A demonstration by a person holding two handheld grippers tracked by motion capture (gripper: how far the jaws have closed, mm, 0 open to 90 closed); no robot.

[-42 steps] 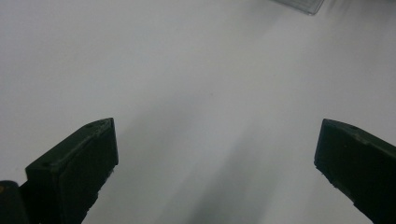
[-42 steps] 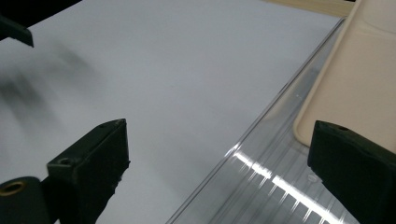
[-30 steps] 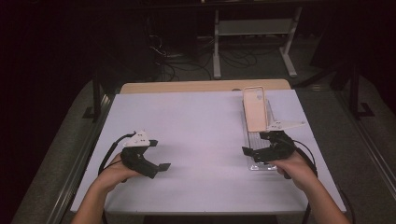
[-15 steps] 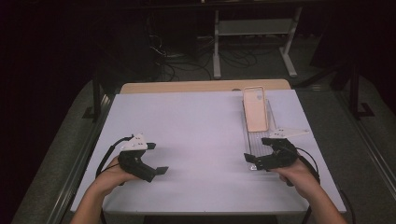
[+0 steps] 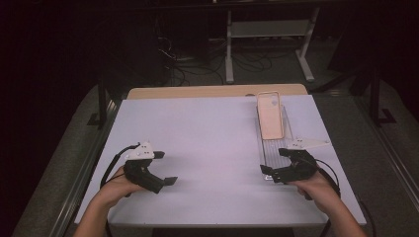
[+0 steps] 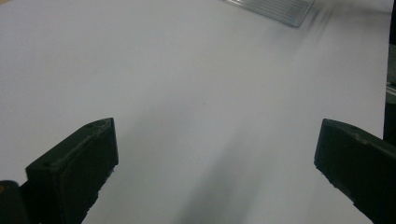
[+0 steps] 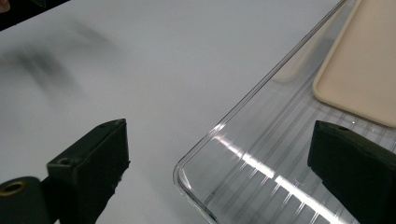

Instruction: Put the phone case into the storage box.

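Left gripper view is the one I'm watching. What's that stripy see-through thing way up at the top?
Observer: That's a corner of a long clear tray lying on the right side of the table.
Operator: Is anything inside it?
Observer: Yes, a beige phone case lies flat at the tray's far end.
Operator: Where's my other gripper?
Observer: The right gripper is at the tray's near end with its jaws open, one over the tray and one over the bare table.
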